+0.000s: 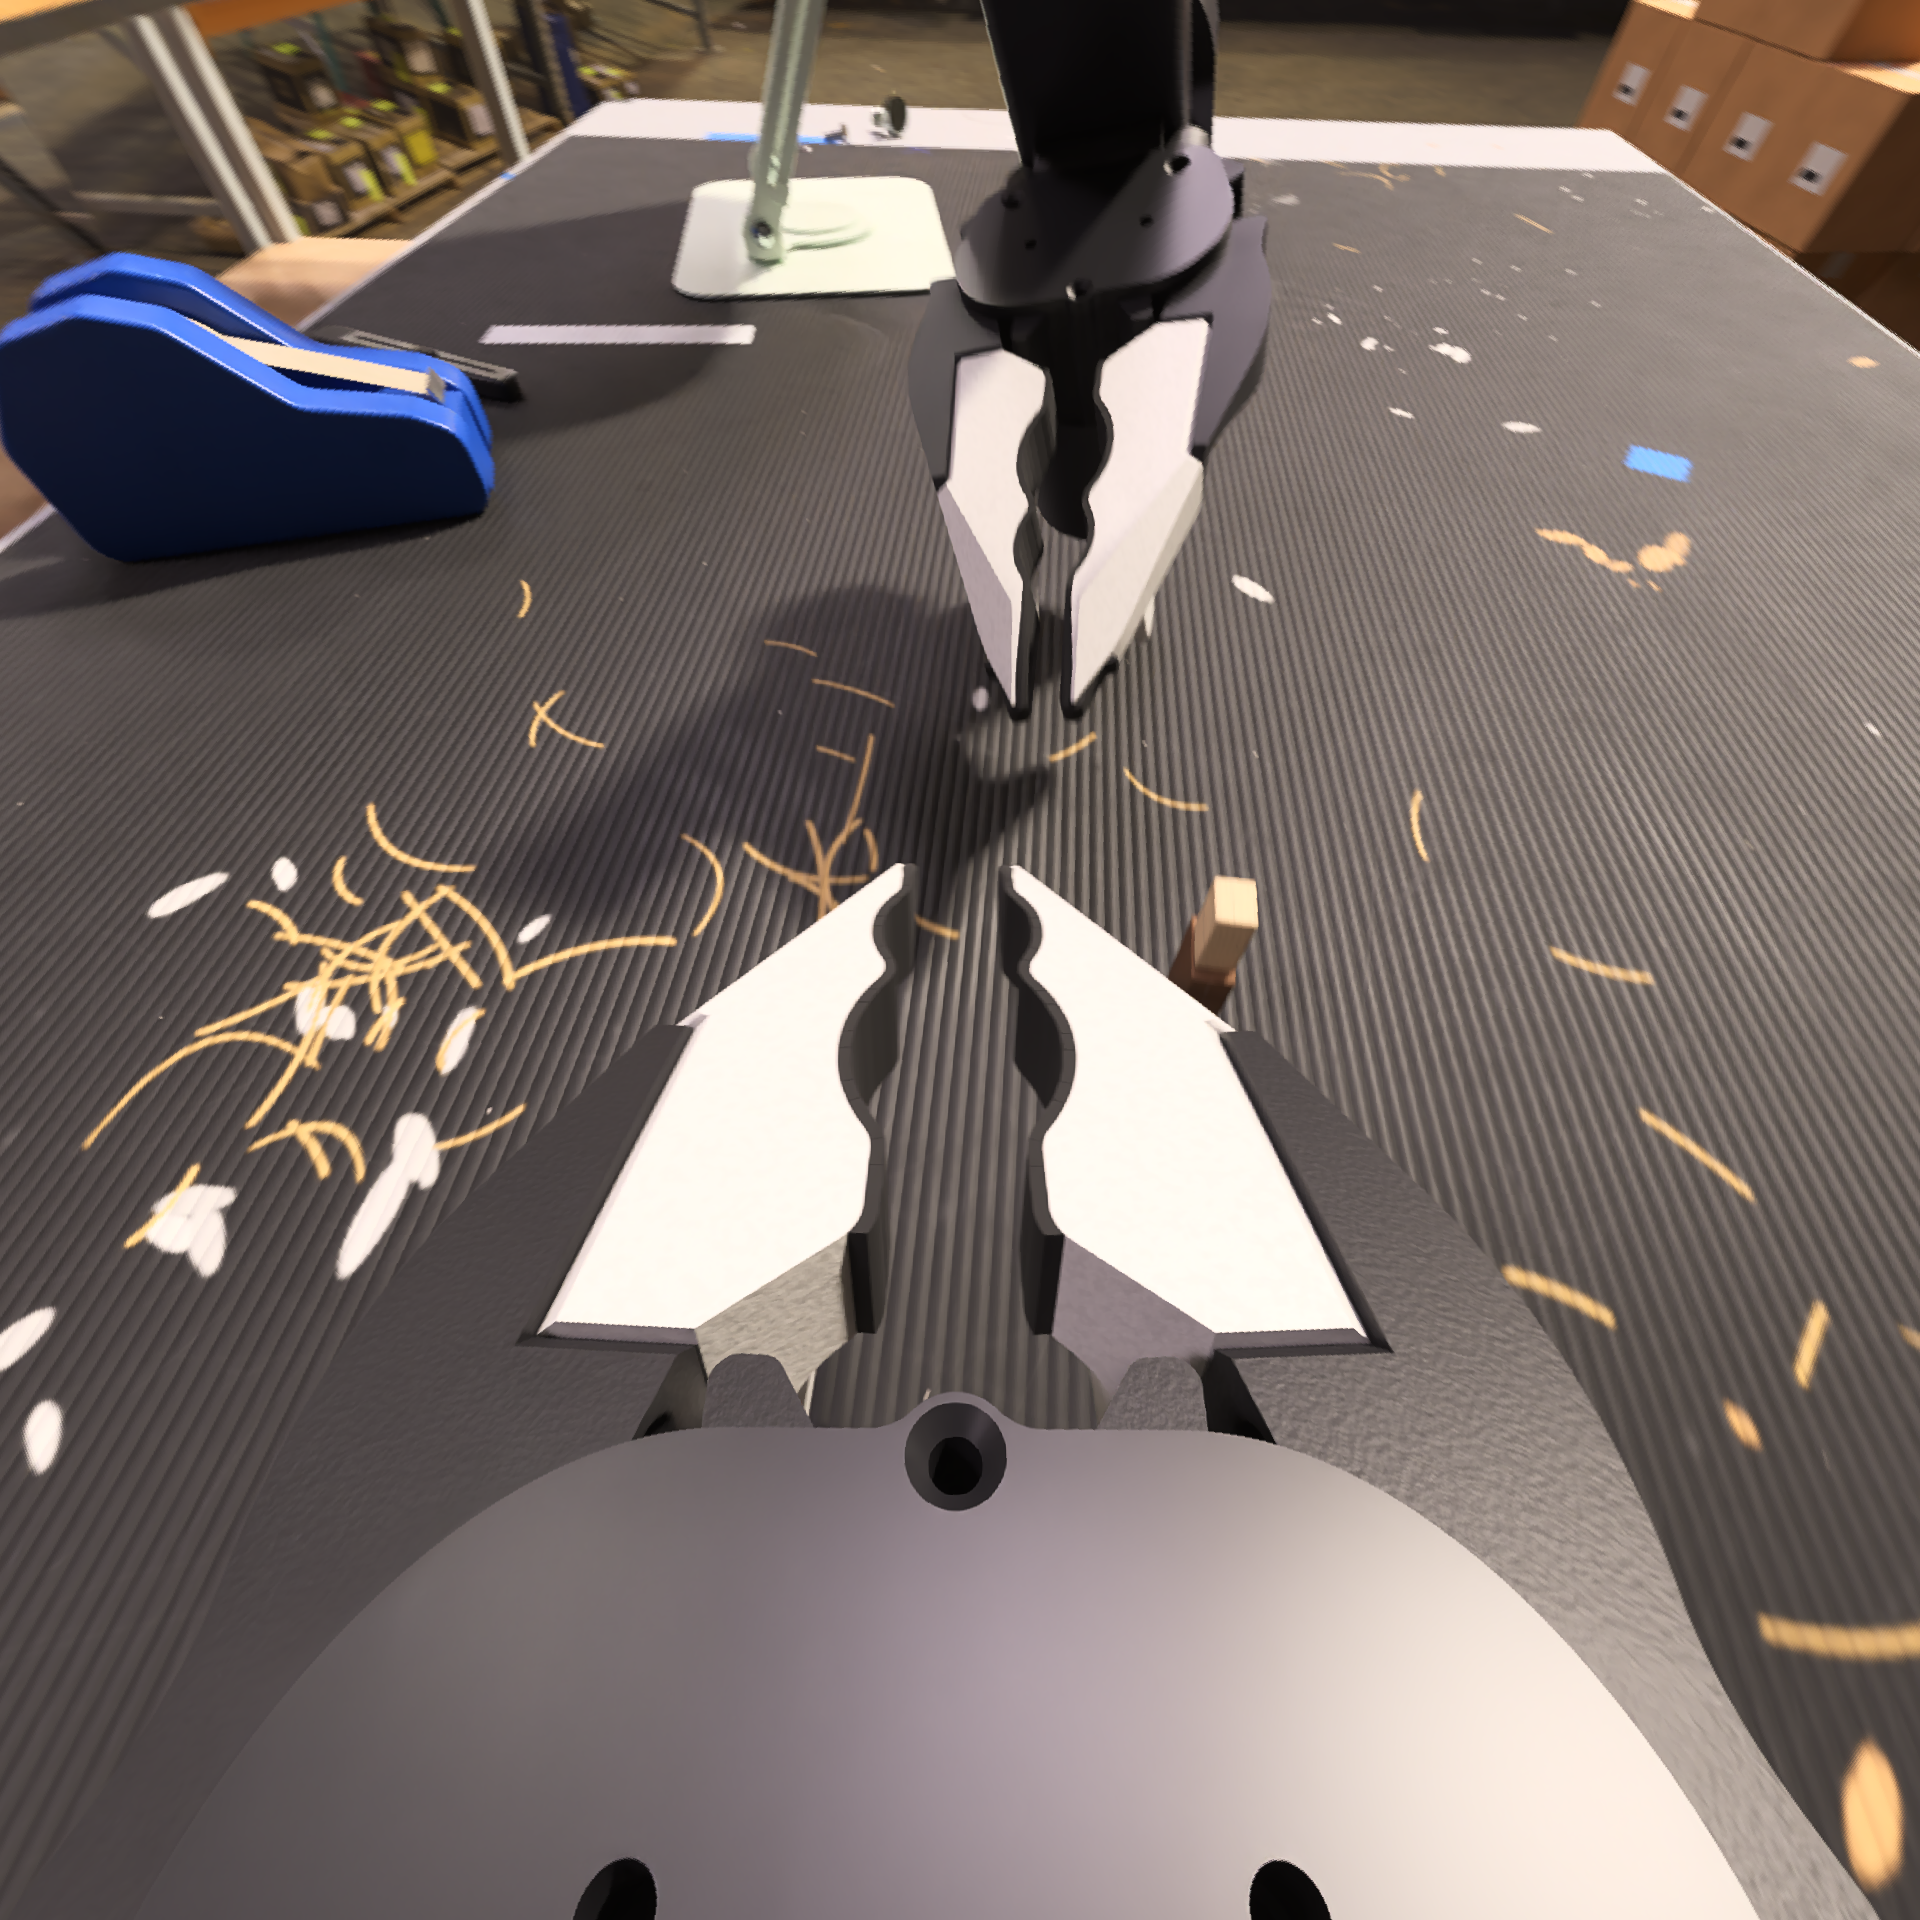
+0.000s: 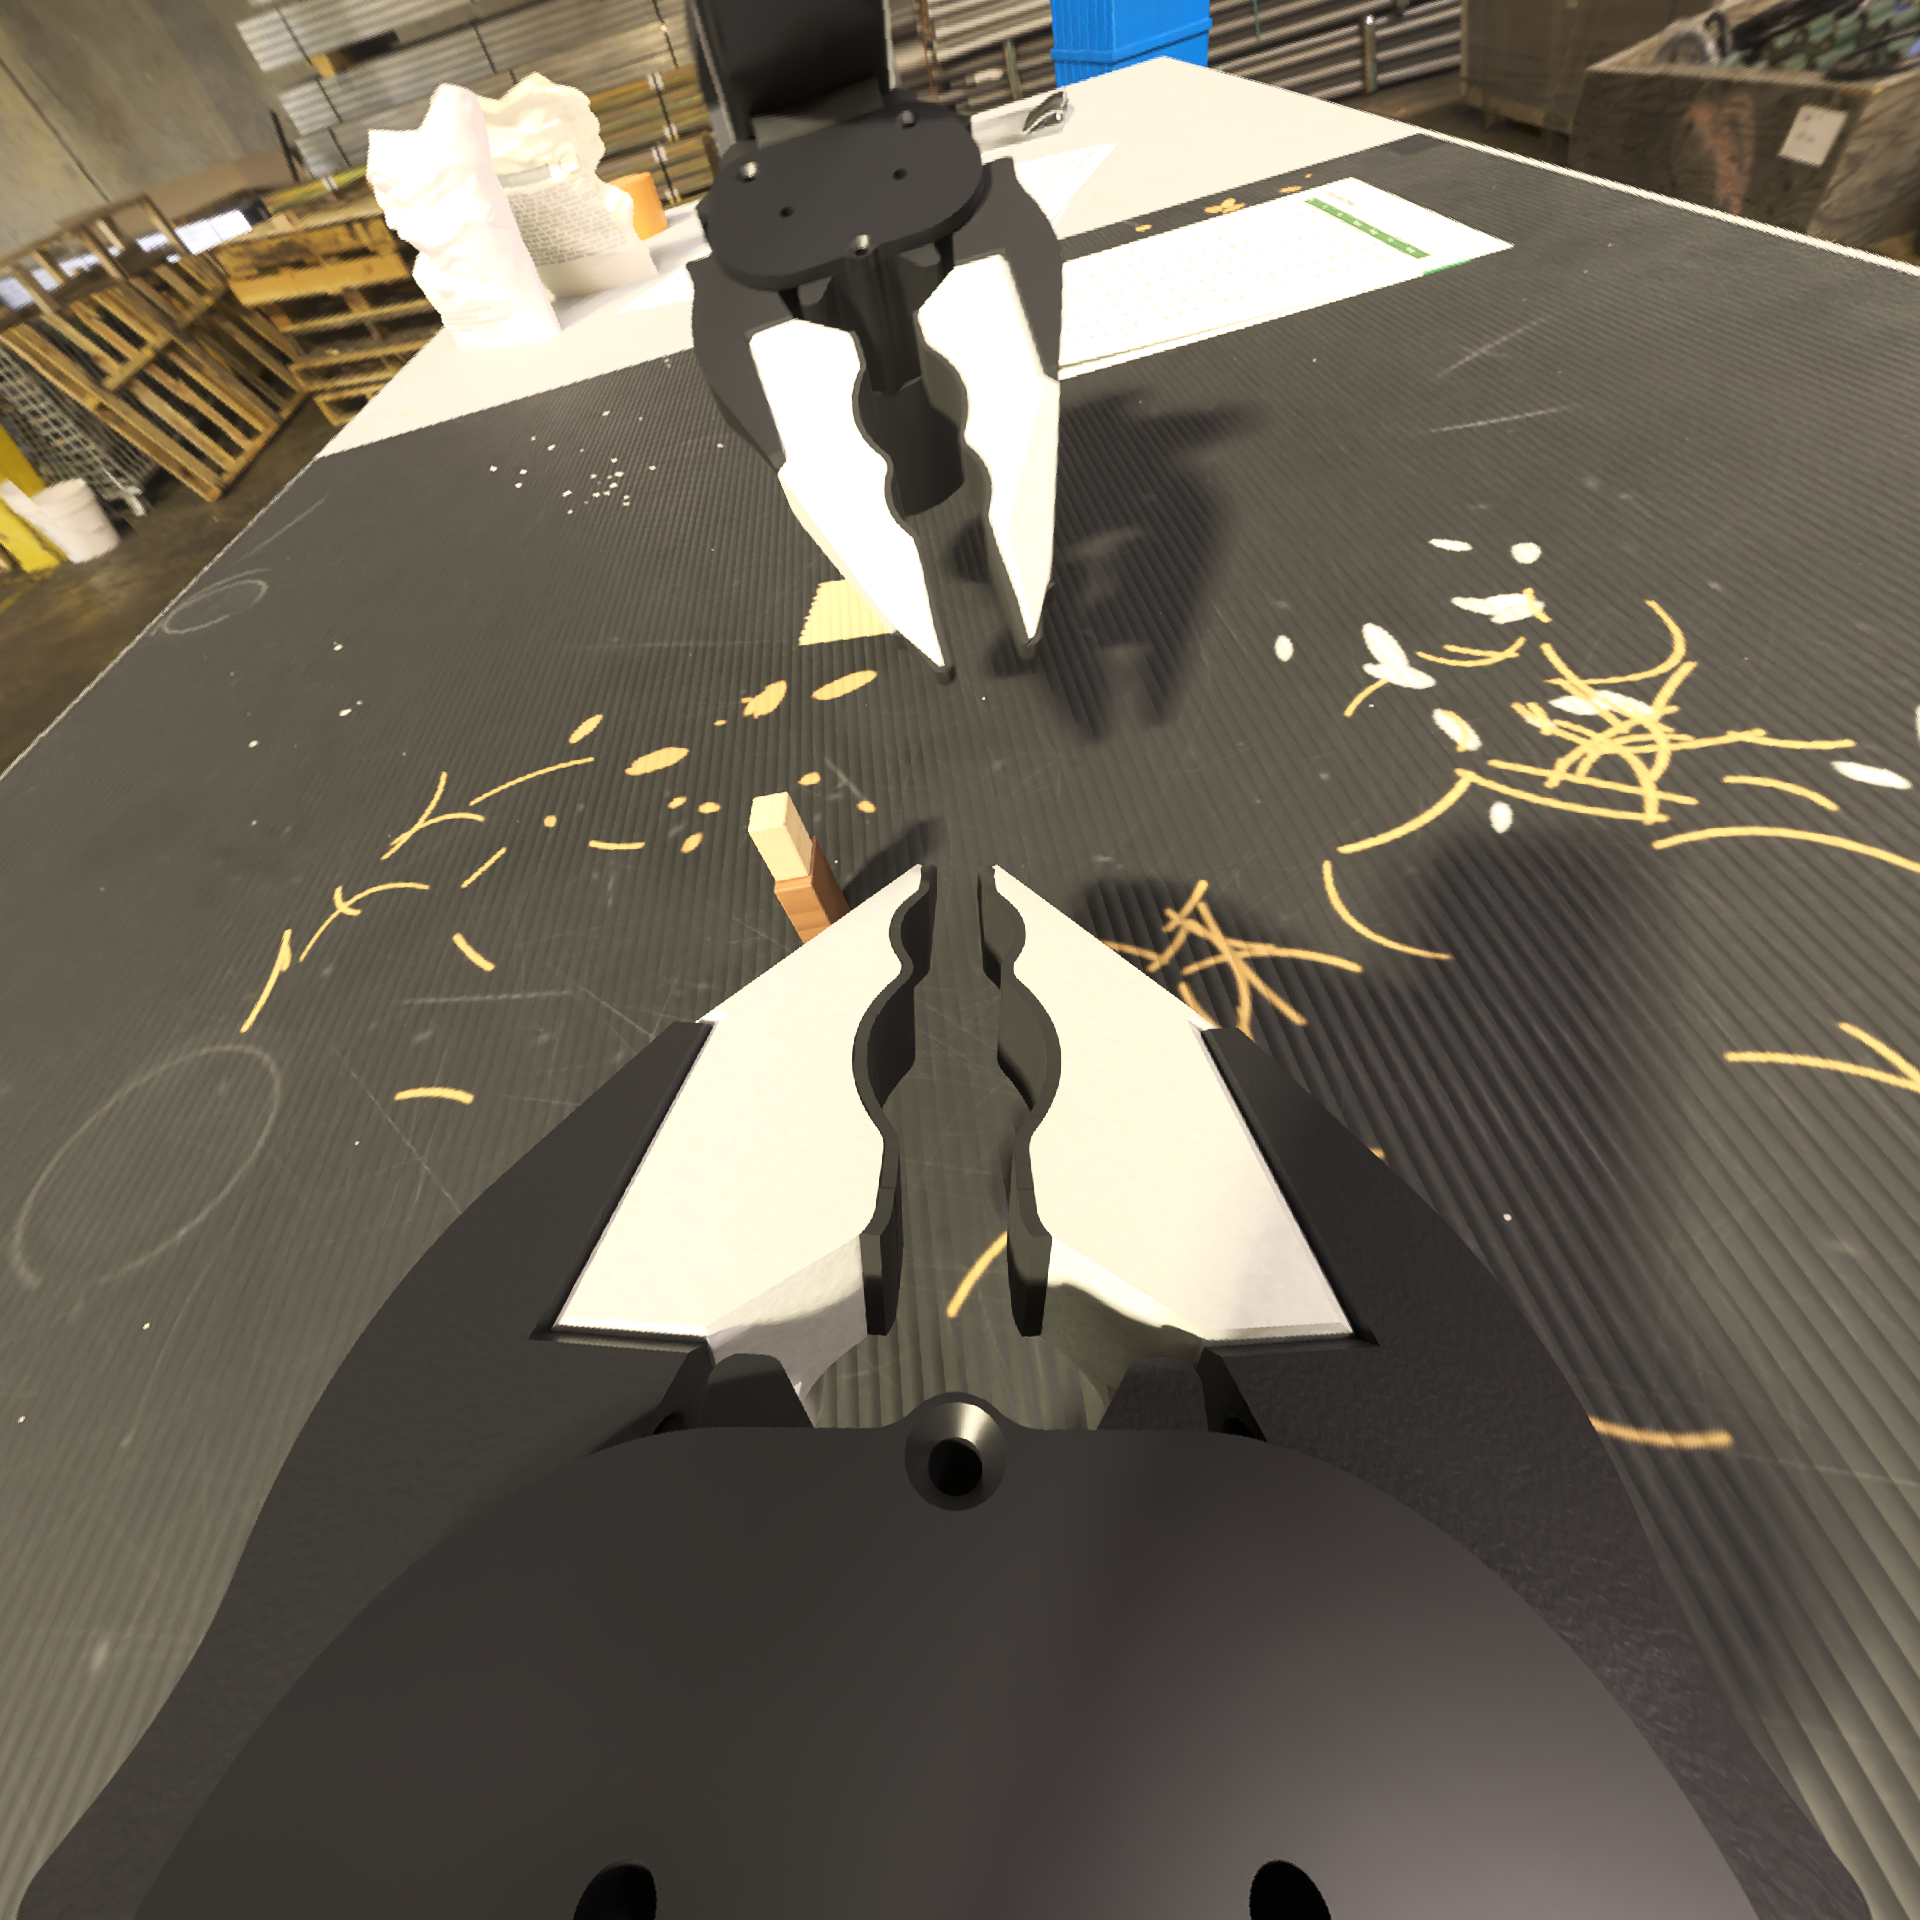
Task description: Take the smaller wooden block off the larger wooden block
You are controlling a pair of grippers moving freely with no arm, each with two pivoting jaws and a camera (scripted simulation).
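Observation:
A small light wooden block (image 1: 1231, 914) stands on a darker brown wooden block (image 1: 1195, 971) on the dark mat, just right of my left gripper's (image 1: 956, 878) tips, with its base partly hidden by the right finger. In the right wrist view the light block (image 2: 779, 831) and brown block (image 2: 810, 899) sit just left of my right gripper (image 2: 958, 873). Both grippers are empty, with jaws a narrow gap apart. They face each other across the mat: the right gripper (image 1: 1044, 712) shows farther off, as does the left gripper (image 2: 987, 660).
A blue tape dispenser (image 1: 239, 416) sits at the far left, with a pale green stand base (image 1: 810, 239) and a white strip (image 1: 618, 335) behind. Cardboard boxes (image 1: 1766, 125) stand beyond the table. A white bag (image 2: 478, 208) and a paper sheet (image 2: 1247, 270) lie at the other end.

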